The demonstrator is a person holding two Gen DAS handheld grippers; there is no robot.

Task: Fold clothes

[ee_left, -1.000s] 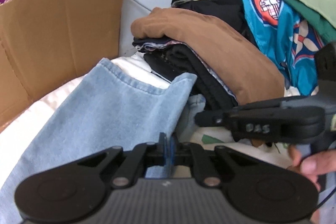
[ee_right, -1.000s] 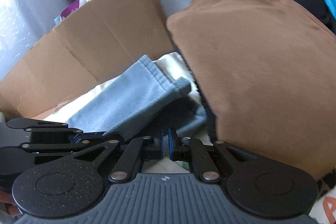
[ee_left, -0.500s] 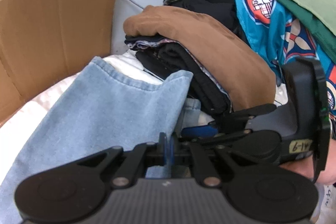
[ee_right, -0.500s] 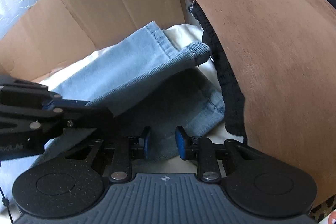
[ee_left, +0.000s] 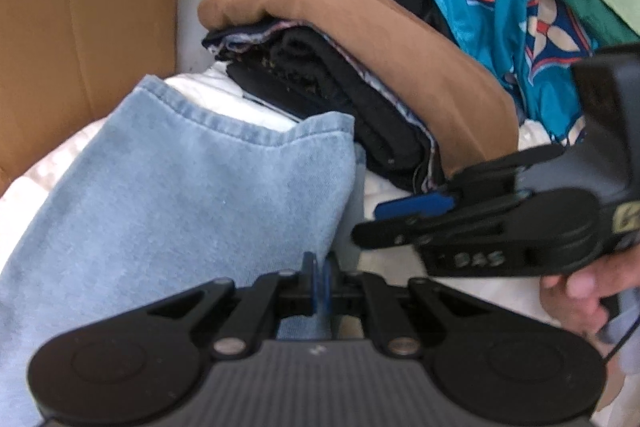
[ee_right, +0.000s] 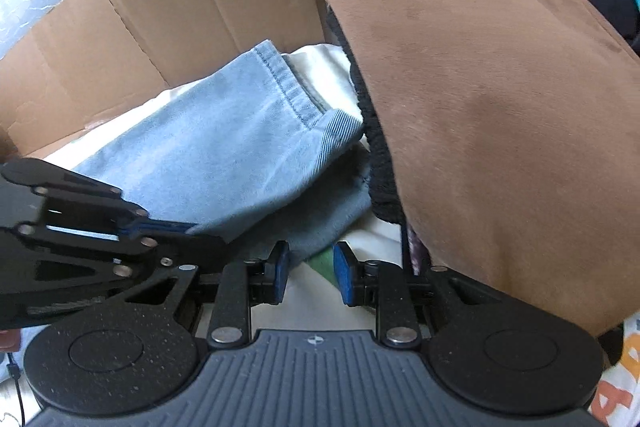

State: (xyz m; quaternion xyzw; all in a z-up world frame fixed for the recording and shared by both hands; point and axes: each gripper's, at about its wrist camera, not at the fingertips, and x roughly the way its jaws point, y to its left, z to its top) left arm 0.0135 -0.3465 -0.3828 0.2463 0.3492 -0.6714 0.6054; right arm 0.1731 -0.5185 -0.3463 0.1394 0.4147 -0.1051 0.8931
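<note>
Light blue jeans (ee_left: 192, 195) lie folded over on white bedding (ee_left: 240, 99), hem towards the cardboard. My left gripper (ee_left: 320, 283) is shut on the jeans' near edge; in the right wrist view it (ee_right: 168, 227) comes in from the left, pinching that upper layer (ee_right: 224, 155). My right gripper (ee_right: 310, 271) stands open just in front of the darker lower layer of denim, and its blue pads (ee_right: 346, 277) press on nothing. In the left wrist view the right gripper (ee_left: 372, 223) hovers to the right of the jeans, held by a hand (ee_left: 576, 287).
A stack of folded dark clothes topped by a brown garment (ee_left: 400, 39) sits close on the right (ee_right: 500, 107). A cardboard flap (ee_left: 80, 7) stands behind the jeans on the left. A teal patterned garment (ee_left: 500, 7) and green cloth hang further right.
My right gripper went from shut to open and let go of the denim. Both grippers sank a little, and the jeans now lie lower and flatter.
</note>
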